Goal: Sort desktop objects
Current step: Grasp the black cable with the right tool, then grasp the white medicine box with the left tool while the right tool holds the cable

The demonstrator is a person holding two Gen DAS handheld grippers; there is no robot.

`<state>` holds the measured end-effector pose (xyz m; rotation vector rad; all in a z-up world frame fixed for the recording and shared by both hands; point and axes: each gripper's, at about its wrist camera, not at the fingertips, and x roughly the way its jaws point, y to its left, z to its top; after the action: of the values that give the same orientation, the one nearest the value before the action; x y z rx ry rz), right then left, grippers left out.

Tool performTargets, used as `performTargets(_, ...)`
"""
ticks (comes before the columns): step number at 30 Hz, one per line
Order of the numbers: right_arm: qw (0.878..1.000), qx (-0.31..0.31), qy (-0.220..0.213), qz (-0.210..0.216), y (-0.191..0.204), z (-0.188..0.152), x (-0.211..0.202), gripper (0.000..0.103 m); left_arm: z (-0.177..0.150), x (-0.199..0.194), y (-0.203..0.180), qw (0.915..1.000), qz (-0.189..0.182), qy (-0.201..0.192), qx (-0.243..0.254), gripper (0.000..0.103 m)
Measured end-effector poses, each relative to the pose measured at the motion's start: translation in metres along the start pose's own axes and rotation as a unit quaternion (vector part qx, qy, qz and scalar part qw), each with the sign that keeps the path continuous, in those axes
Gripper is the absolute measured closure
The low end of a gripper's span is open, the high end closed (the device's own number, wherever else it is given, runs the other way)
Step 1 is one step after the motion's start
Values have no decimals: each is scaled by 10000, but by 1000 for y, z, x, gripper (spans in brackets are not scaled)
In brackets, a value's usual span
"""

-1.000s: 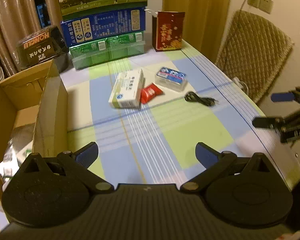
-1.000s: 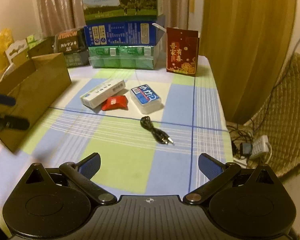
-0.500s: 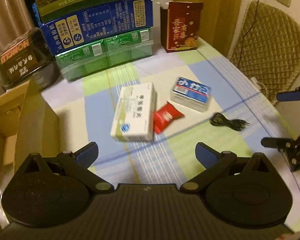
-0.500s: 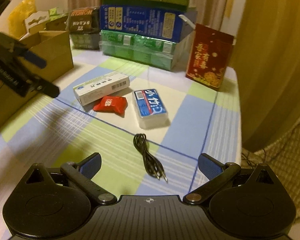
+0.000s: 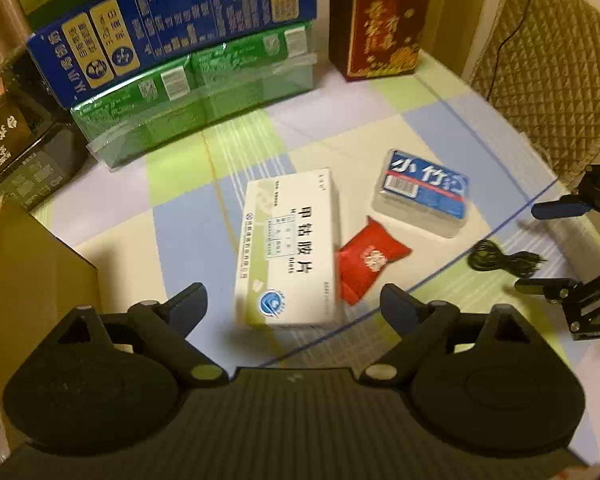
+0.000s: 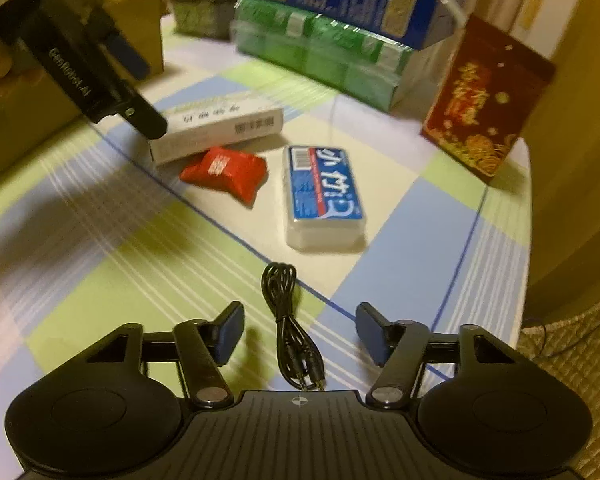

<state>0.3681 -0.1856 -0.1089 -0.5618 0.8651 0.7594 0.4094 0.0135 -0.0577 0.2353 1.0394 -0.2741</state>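
Both tilt steeply down, jaws closing, apparently untouching: left gripper [image 5: 294, 306] around the white cardboard medicine box [image 5: 290, 248], right gripper [image 6: 300, 334] around the coiled black cable [image 6: 290, 328].

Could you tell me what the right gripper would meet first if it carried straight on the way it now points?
Most likely the black cable, lying between the closing fingers of the right gripper; depth is uncertain.

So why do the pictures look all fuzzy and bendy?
Left wrist view: the white box looks smeared by motion, and the fisheye lens bends the table edges. Right wrist view: the left claw and checks at the left blur, while the cable stays sharper. Both have warm, dim light.
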Motion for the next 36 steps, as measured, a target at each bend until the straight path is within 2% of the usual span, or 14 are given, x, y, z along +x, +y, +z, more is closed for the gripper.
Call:
performTargets(9,9998,-23,179,122,0,-5,14,69,4,38,5,9994,49,327,-75,18)
performTargets(11,9998,31,165,127,-1,-6,15,80,4,43,5,9993,63,351,-67,21)
performTargets(13,9997,110,142,144,-1,-8,15,85,5,46,6,9992,88,380,-52,27)
performTargets(19,9989,359,154,254,1,-13,9,89,0,47,4,9989,158,445,-46,33)
performTargets(24,9953,834,266,415,10,-22,-7,90,-21,33,-10,9981,291,537,-77,33)
performTargets(29,9844,1612,431,562,30,-41,-30,90,-60,6,-31,9978,228,525,-323,33)
performTargets(32,9745,2092,455,676,48,-56,-46,90,-89,-17,-50,9986,181,440,-249,33)
performTargets(36,9698,2312,405,662,81,-74,-66,90,-133,-52,-77,9994,126,256,-188,33)
